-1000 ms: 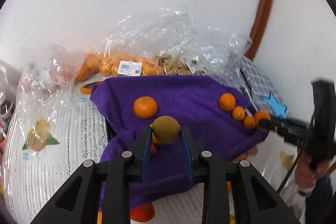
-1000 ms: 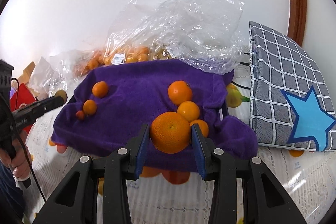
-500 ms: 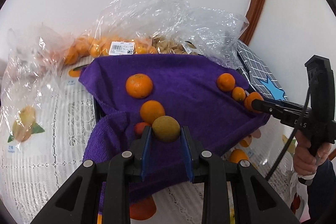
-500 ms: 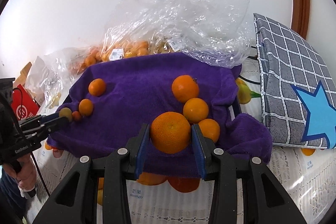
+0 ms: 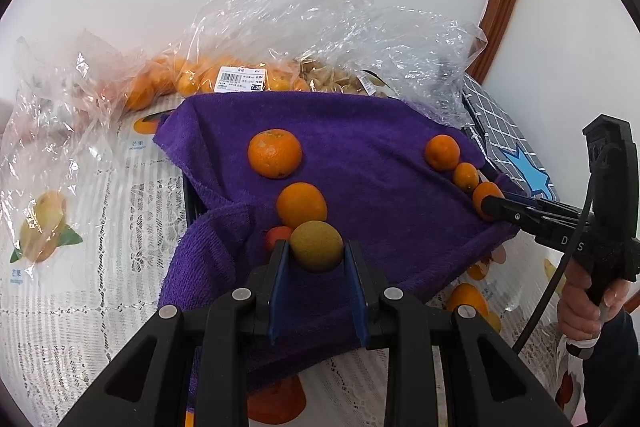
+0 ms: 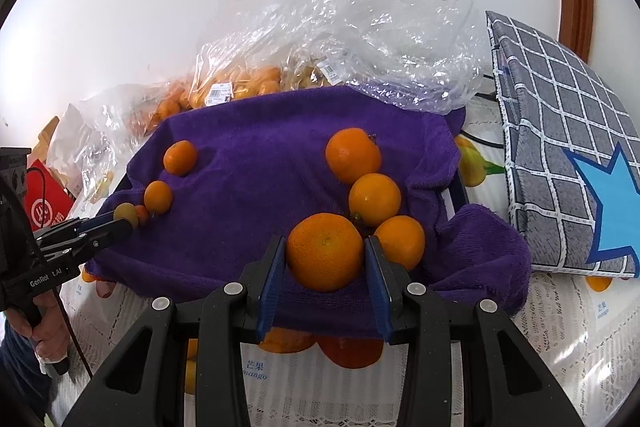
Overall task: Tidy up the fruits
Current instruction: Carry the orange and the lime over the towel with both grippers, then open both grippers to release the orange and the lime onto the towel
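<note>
A purple towel [image 5: 380, 187] [image 6: 256, 195] carries two rows of fruit. In the left wrist view my left gripper [image 5: 316, 257] is shut on a small yellow-green fruit [image 5: 316, 251], low at the near end of a row: a big orange [image 5: 275, 153], a smaller orange [image 5: 301, 205] and a tiny red-orange fruit [image 5: 277, 237]. In the right wrist view my right gripper [image 6: 325, 259] is shut on a large orange [image 6: 325, 251], at the near end of the other row of oranges [image 6: 353, 155] [image 6: 374, 199] [image 6: 400, 241]. Whether either held fruit touches the towel I cannot tell.
Clear plastic bags [image 5: 320, 39] with more oranges and pale fruit lie behind the towel. A grey checked cushion with a blue star [image 6: 568, 155] stands at the right. The tablecloth [image 5: 80, 267] has fruit prints. A person's hand [image 5: 580, 307] holds the right gripper's handle.
Both grippers have sunk toward the towel with their fruits, each coming in at the near end of its row. Neither grip has changed.
</note>
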